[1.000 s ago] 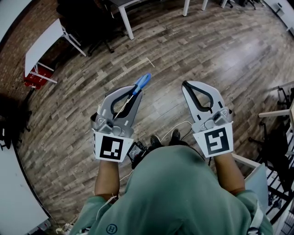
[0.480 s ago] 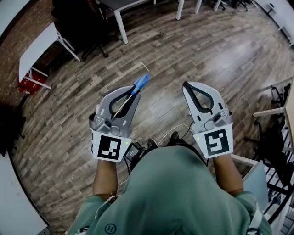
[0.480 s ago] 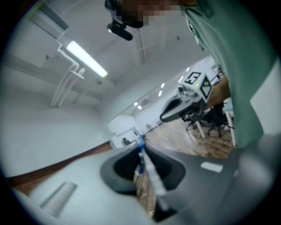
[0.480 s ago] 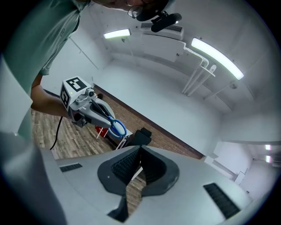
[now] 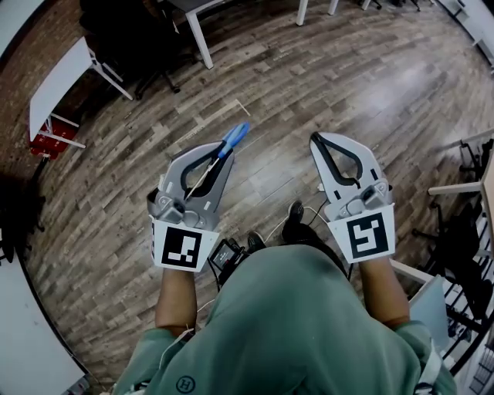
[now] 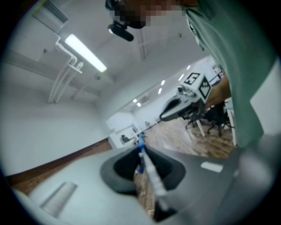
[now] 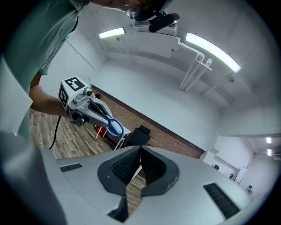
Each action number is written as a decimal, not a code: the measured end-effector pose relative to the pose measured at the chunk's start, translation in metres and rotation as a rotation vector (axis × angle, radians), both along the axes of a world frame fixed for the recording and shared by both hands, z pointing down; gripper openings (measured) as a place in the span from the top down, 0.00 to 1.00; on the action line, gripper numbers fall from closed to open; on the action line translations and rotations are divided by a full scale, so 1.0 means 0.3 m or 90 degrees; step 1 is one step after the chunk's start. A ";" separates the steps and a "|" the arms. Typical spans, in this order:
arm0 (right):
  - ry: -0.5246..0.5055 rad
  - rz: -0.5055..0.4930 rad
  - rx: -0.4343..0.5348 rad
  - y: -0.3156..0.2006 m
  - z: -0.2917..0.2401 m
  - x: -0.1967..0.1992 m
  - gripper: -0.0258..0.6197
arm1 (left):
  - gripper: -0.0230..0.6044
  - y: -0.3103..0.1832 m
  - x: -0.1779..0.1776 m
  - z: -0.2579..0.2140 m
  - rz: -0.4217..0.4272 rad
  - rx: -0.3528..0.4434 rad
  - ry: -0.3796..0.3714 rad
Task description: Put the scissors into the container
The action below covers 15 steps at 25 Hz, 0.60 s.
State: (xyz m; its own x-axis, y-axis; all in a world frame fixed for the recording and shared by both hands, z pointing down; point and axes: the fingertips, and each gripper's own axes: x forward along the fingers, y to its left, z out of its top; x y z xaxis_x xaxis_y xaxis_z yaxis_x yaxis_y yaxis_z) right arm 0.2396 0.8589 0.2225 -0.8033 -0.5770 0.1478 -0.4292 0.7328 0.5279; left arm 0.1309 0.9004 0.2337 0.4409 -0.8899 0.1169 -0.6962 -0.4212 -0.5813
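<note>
Blue-handled scissors (image 5: 234,137) are clamped in my left gripper (image 5: 221,149), which is shut on the blades. The handles stick out past the jaw tips. In the left gripper view the scissors (image 6: 141,154) run up the middle between the jaws of the left gripper (image 6: 141,148). My right gripper (image 5: 317,140) is held level beside it, shut, with nothing in it. The right gripper view shows its jaws (image 7: 140,148) closed at the tip, and the left gripper (image 7: 88,110) with the scissors (image 7: 115,126) off to the left. Both hang over a wooden floor. No container is in view.
White tables (image 5: 58,77) and a black chair (image 5: 131,31) stand at the far left, with a red object (image 5: 42,143) beside them. More table legs (image 5: 305,9) show at the top. A cable (image 5: 297,216) and the person's shoes (image 5: 293,212) lie below the grippers.
Both grippers keep the same pose and grip. The floor and furniture have slid slightly in the head view as the person moves.
</note>
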 end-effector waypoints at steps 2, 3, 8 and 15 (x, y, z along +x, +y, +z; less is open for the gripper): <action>-0.003 -0.004 -0.008 -0.060 0.007 0.013 0.95 | 0.91 -0.056 0.015 0.001 -0.004 -0.006 -0.004; -0.007 -0.006 -0.012 -0.093 0.010 0.022 0.95 | 0.91 -0.087 0.026 0.002 -0.006 -0.009 -0.006; -0.020 -0.020 -0.027 -0.272 0.037 0.098 0.95 | 0.91 -0.264 0.105 0.005 -0.018 -0.022 -0.016; -0.040 -0.042 -0.035 -0.522 0.044 0.214 0.95 | 0.91 -0.504 0.219 -0.006 -0.040 -0.028 -0.029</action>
